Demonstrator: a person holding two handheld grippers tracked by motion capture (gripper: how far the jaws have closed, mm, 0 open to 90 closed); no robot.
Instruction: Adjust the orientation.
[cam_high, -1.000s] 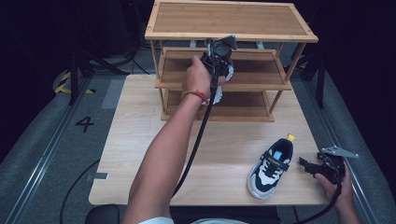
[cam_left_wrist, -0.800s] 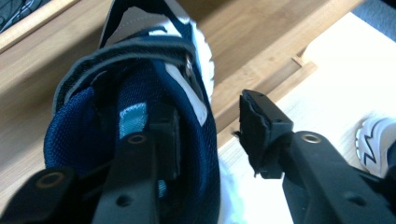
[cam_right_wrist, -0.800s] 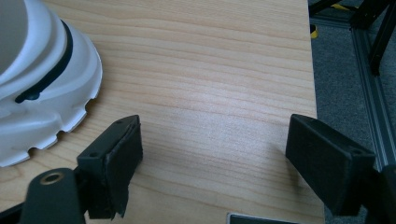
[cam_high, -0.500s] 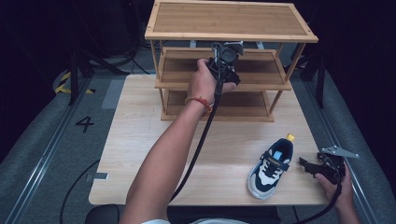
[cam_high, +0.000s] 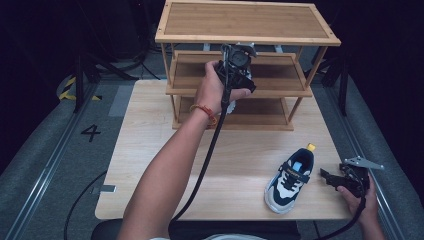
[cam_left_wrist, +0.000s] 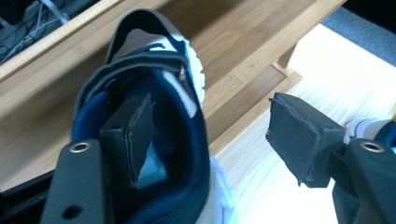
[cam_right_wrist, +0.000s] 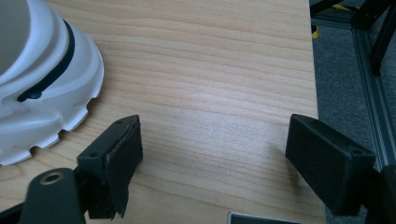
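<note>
Slatted bamboo rack (cam_high: 247, 22), padded sneaker (cam_left_wrist: 154, 135)

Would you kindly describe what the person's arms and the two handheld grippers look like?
Both forearms are bare, without sleeves; the left wrist wears a red-orange bracelet. The left gripper is black, trailing a thick black cable. The right gripper is black with a grey three-cornered plate on top. Each has two black fingers faced with dark, rough-edged pads.
</note>
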